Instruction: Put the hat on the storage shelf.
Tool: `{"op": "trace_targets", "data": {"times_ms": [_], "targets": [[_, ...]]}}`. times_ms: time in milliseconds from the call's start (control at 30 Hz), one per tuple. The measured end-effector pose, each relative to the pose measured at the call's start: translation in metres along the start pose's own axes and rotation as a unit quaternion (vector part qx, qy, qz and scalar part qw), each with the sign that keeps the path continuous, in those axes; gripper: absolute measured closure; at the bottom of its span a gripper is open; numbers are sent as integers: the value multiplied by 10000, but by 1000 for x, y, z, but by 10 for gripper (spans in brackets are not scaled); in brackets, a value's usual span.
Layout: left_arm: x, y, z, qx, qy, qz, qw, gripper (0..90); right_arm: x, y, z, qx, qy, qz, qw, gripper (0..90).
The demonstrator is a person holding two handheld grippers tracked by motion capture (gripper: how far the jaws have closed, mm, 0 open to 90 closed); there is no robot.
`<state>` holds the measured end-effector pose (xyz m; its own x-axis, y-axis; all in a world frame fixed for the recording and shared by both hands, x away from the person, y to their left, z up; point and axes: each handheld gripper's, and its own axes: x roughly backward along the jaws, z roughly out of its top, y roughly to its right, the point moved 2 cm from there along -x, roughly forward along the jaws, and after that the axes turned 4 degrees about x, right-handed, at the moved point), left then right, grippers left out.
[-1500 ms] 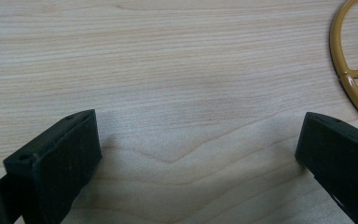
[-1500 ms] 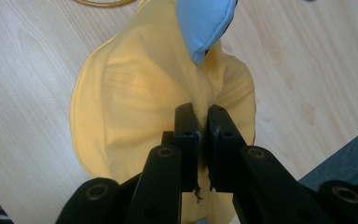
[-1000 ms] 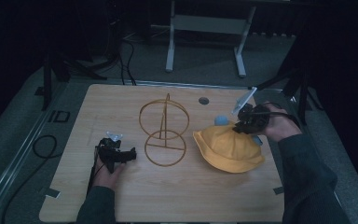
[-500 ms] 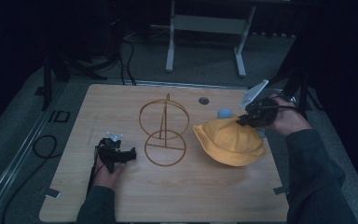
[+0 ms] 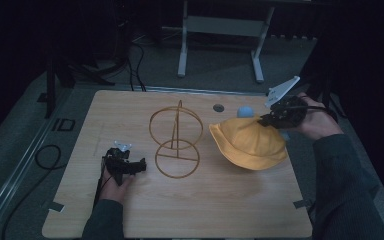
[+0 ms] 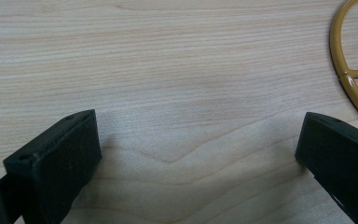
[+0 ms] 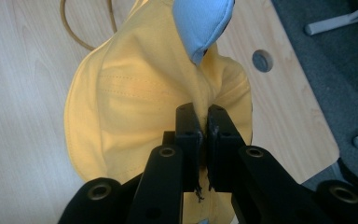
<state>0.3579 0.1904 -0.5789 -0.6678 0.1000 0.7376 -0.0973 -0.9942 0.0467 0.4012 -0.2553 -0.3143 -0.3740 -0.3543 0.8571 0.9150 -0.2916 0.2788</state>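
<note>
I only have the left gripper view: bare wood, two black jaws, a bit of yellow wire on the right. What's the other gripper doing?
Observer: The right gripper is pinched shut on the fabric of a yellow hat, at the table's right side.
Operator: Is the hat lying flat?
Observer: No. In the high view its far edge is lifted at the gripper, and the near brim hangs down toward the table.
Operator: What is that yellow wire?
Observer: A wire hat stand: an upright ring on a flat ring base, left of the hat.
Operator: Anything else on the hat?
Observer: A light blue piece sticks out at the pinched edge; I cannot tell what it is.
</note>
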Motion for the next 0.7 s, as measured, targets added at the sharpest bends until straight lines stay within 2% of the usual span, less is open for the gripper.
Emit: {"op": "trace_targets", "data": {"times_ms": [200, 700], "targets": [[0, 0, 0, -8, -7, 0, 10000, 0, 9, 4, 3, -46, 202, -36, 9998, 850], [0, 0, 0, 1, 4, 4, 10000, 0, 22, 8, 11, -52, 475, -128, 9988, 851]]}}
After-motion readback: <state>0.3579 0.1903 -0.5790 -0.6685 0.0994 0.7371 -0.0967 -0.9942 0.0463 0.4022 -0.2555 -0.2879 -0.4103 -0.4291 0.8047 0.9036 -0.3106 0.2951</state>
